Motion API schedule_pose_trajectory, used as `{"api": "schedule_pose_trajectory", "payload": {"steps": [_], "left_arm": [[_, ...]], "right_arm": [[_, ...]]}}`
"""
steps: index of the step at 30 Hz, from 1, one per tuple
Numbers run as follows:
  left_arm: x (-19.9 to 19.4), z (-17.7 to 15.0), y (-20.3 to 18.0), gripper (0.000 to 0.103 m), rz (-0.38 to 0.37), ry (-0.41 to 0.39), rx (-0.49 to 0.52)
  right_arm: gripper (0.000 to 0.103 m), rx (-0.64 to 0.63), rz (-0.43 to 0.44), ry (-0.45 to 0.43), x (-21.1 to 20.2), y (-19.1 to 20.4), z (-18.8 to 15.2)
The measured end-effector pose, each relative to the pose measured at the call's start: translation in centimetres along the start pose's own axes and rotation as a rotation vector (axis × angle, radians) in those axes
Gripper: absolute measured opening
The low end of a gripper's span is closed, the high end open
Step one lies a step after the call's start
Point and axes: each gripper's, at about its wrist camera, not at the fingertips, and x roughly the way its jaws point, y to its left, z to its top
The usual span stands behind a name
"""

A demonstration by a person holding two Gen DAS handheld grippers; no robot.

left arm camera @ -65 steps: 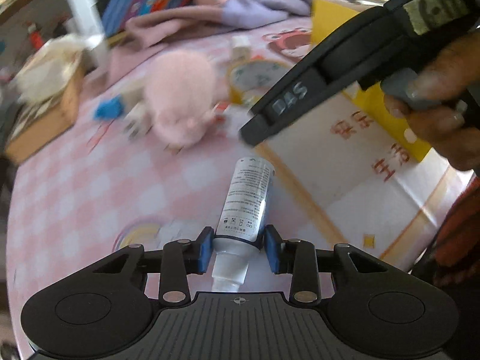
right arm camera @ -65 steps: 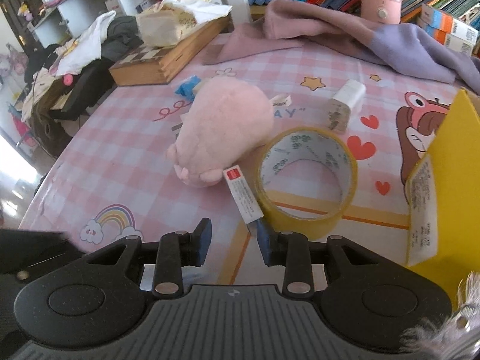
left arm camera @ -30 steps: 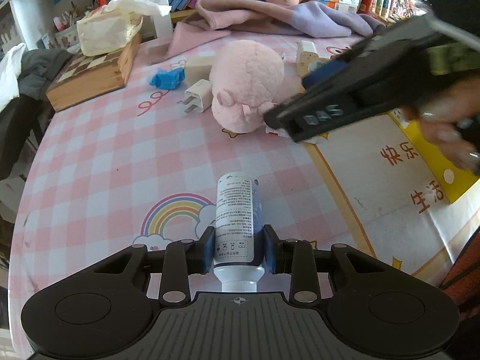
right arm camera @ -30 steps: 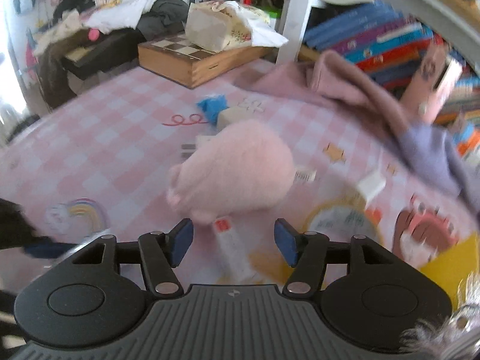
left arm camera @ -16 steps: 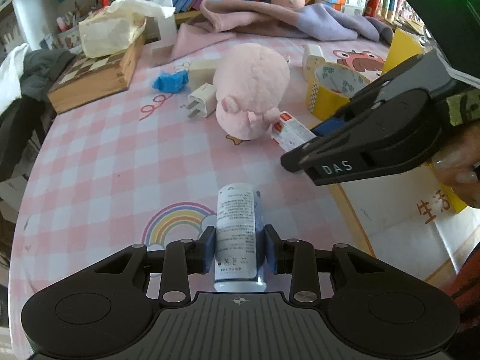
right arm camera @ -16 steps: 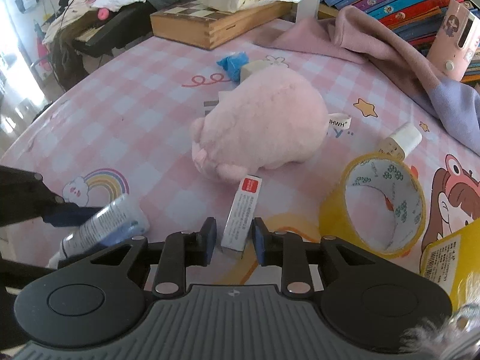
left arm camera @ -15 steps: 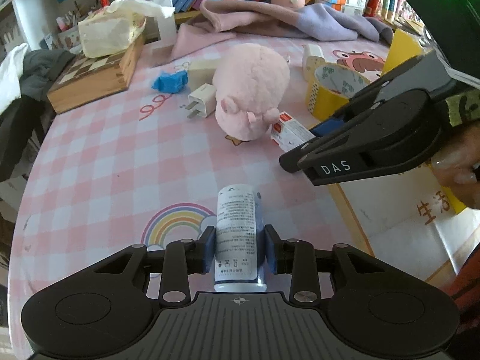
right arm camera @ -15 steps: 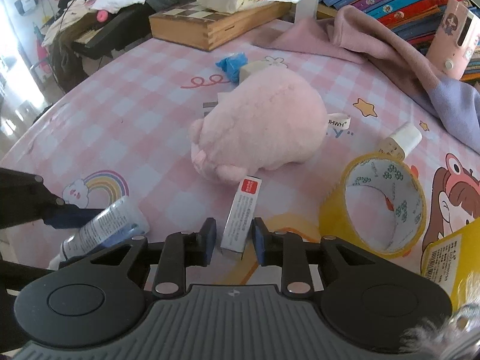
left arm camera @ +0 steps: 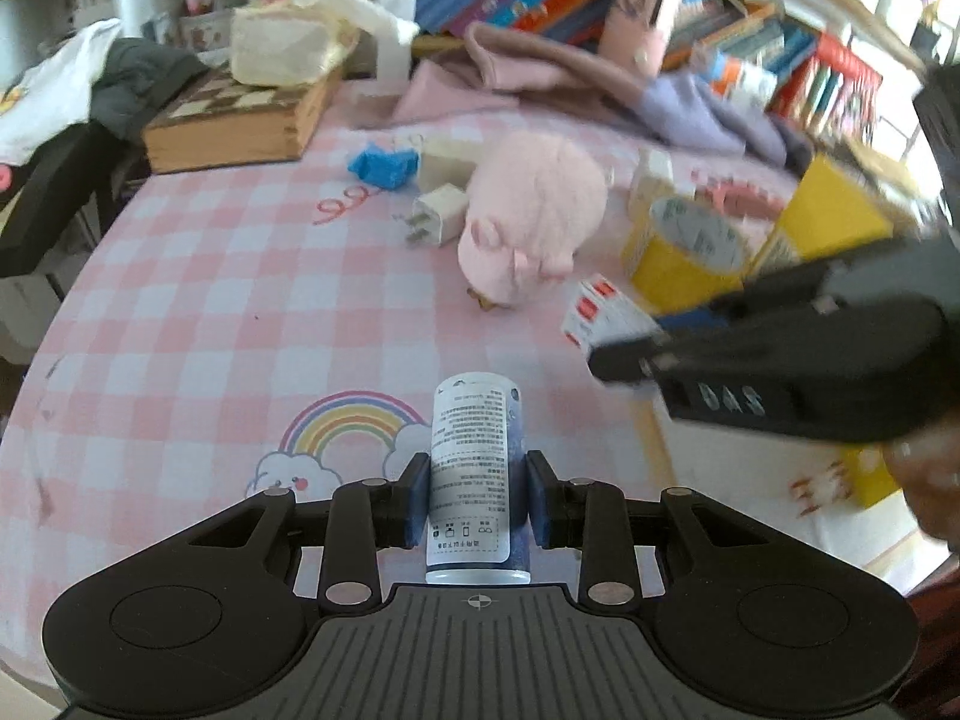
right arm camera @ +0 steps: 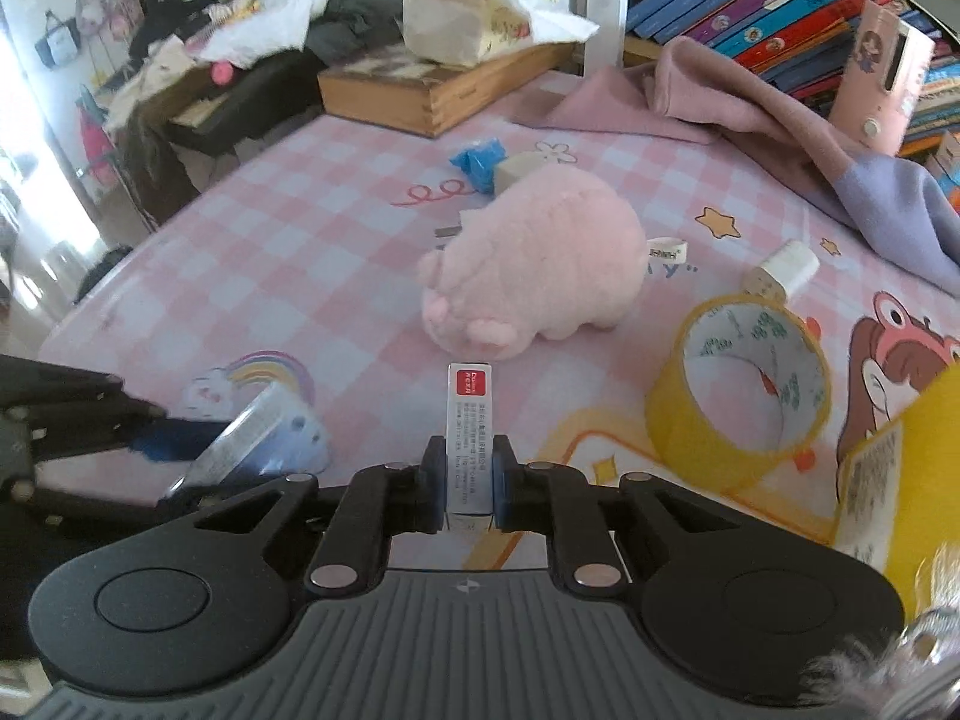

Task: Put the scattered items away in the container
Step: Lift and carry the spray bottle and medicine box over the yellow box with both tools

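My left gripper [left arm camera: 477,501] is shut on a white and blue tube [left arm camera: 477,456], held above the pink checked tablecloth; the tube also shows in the right wrist view [right arm camera: 264,432]. My right gripper [right arm camera: 470,483] is shut on a small white box with a red label [right arm camera: 470,420], lifted off the table; it shows in the left wrist view [left arm camera: 606,315]. A pink plush pig [right arm camera: 534,276] lies ahead. A yellow tape roll [right arm camera: 741,384] stands to the right. The yellow container [right arm camera: 906,480] is at the far right edge.
A white plug adapter [left arm camera: 435,216], a blue crumpled scrap [left arm camera: 384,162] and a small white bottle [right arm camera: 780,273] lie near the pig. A wooden chess box [left arm camera: 240,120] with a tissue bag is at the back left. Pink and purple cloths [right arm camera: 780,120] and books lie behind.
My right gripper has lifted the small red-labelled box off the table and pulled back from the pig. My left gripper still holds the tube, shifted slightly.
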Motion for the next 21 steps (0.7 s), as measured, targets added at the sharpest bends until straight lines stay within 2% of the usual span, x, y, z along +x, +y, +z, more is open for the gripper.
{"api": "schedule_pose_trajectory", "payload": {"steps": [6,12,21], "left_arm": [[-3.3,0.1,0.0,0.031,-0.065,-0.068,-0.07],[-6.6,-0.9,-0.8,0.031,-0.133,-0.106,-0.09],[-11.0,-4.9,-2.2,0.031,-0.239,-0.127,-0.076]], "right_arm": [[0.014,0.039,0.01,-0.056,-4.3,0.6,-1.3],[0.014,0.084,0.004,-0.113,-8.5,1.4,-3.5],[0.014,0.12,-0.027,-0.148,-13.7,4.3,-8.8]]}}
